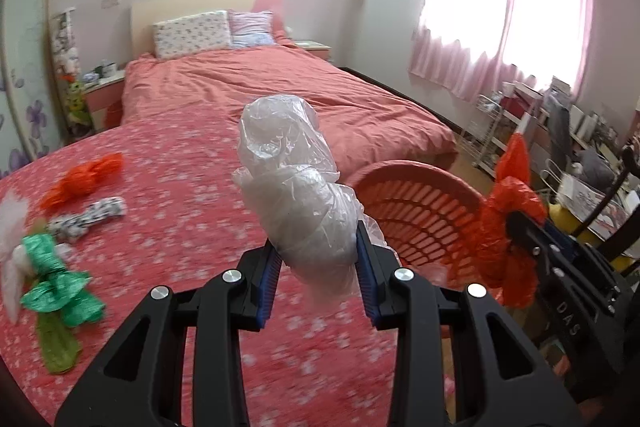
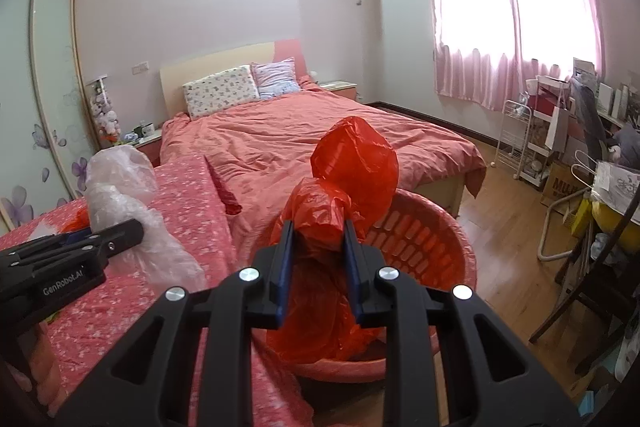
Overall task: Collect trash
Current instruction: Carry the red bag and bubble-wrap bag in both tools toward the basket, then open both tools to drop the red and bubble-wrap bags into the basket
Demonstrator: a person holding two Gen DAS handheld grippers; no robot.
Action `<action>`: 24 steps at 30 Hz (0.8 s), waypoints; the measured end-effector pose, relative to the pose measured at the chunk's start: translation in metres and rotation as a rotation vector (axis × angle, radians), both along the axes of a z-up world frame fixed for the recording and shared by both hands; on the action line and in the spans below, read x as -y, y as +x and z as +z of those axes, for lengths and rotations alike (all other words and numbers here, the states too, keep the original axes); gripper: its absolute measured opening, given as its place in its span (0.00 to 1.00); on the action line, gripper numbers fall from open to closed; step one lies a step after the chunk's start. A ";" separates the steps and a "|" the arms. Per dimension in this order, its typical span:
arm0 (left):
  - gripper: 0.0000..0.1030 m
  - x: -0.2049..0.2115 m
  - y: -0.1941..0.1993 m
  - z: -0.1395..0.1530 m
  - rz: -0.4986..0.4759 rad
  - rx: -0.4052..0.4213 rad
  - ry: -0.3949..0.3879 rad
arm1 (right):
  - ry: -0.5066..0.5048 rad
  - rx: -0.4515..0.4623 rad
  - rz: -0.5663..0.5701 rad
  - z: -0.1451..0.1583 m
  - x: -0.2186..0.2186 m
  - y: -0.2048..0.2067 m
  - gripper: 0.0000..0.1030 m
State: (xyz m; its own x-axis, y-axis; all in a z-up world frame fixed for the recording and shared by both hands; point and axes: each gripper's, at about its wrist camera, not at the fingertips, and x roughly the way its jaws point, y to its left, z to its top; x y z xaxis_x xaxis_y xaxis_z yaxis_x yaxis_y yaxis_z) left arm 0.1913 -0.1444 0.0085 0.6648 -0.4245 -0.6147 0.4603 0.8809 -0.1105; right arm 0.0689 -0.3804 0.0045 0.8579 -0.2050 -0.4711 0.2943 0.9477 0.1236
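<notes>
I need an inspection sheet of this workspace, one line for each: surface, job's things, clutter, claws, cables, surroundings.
Surface: table under a red cloth with small white flowers.
Job's things: crumpled clear plastic bag in the left claw; crumpled orange-red plastic bag in the right claw, over the round red slotted plastic basket. On the cloth remain a second orange bag, a crumpled green bag and a black-and-white patterned bag.
Clutter: something white at the left edge of the cloth, blurred.
Claws: left claw shut on the clear bag; right claw shut on the orange-red bag.
Cables: nothing seen.
Surroundings: bed with salmon cover, pink curtains, crowded shelves on the right.
</notes>
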 end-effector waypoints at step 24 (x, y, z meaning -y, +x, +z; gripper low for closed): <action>0.45 0.077 0.030 -0.038 -0.125 -0.125 0.005 | 0.077 -0.030 -0.060 -0.026 0.059 0.035 0.33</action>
